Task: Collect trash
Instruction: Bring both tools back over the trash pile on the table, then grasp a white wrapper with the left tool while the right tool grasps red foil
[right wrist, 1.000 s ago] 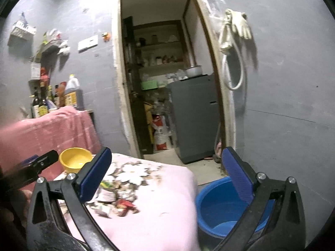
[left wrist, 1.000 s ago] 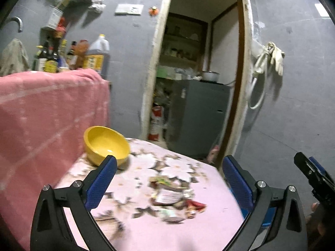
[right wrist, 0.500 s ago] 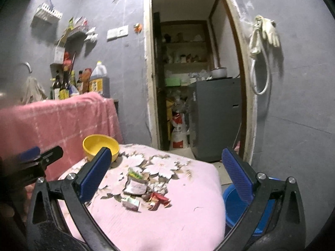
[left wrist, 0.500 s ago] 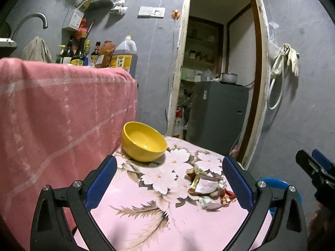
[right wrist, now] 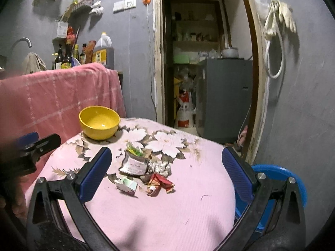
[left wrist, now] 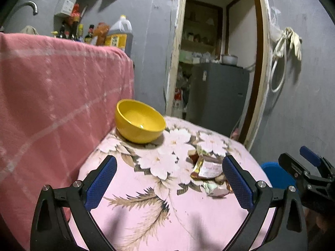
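Trash [right wrist: 144,169], a loose heap of crumpled wrappers, lies on the pink flowered tablecloth [right wrist: 188,209] toward its right edge, with the yellow bowl [right wrist: 99,122] at the far left corner and a blue basin [right wrist: 280,173] just past the right edge. The right gripper [right wrist: 166,172] looks nearer: the heap sits ahead, between its fingers and left of centre, spreading roughly front to back. The left gripper [left wrist: 169,179] has the heap off by its right finger. Both jaws are spread wide, holding and touching nothing.
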The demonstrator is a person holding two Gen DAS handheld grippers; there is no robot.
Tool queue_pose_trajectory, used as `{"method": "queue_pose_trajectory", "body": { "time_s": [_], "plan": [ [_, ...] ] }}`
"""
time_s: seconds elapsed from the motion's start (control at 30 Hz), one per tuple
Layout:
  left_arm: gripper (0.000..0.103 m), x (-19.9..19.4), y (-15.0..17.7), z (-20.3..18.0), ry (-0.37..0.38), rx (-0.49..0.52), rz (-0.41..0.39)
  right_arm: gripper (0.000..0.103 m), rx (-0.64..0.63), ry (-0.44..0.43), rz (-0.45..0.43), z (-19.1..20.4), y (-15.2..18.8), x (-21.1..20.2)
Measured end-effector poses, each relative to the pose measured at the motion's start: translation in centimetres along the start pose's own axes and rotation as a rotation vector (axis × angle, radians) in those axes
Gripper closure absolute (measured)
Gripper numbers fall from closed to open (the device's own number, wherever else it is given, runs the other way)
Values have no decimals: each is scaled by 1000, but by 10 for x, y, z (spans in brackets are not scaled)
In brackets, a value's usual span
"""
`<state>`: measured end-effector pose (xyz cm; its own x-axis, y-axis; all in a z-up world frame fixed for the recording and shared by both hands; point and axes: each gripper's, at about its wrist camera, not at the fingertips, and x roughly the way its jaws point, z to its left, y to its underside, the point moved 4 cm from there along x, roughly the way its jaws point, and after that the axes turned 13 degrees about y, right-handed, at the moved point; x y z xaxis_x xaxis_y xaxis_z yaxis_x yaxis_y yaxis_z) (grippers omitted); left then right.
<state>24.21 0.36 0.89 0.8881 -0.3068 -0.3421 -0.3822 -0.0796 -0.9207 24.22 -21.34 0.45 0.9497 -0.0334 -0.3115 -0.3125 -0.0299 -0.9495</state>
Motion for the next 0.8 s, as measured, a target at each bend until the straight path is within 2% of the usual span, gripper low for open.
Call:
{"method": "queue_pose_trajectory", "body": {
  "time_s": [0.27,0.33,0.4,0.5,0.63,0.8],
  "plan": [
    [7,31,10,-5,82,-24,135,0,15,-35,159,-11,17,44],
    [16,39,14,-9,117,-25,173,0,7,-43,201,-11,23,55],
    [31,50,19,-13,155,-24,225,8,-4,-55,244,-11,28,64],
    [43,61,26,-17,204,-29,287,18,-17,-72,298,-10,36,76],
    [49,74,33,-23,238,-46,353,24,-22,-106,358,-6,45,88],
    [58,89,39,-24,283,-132,401,26,-26,-136,384,0,47,101]
  ]
}}
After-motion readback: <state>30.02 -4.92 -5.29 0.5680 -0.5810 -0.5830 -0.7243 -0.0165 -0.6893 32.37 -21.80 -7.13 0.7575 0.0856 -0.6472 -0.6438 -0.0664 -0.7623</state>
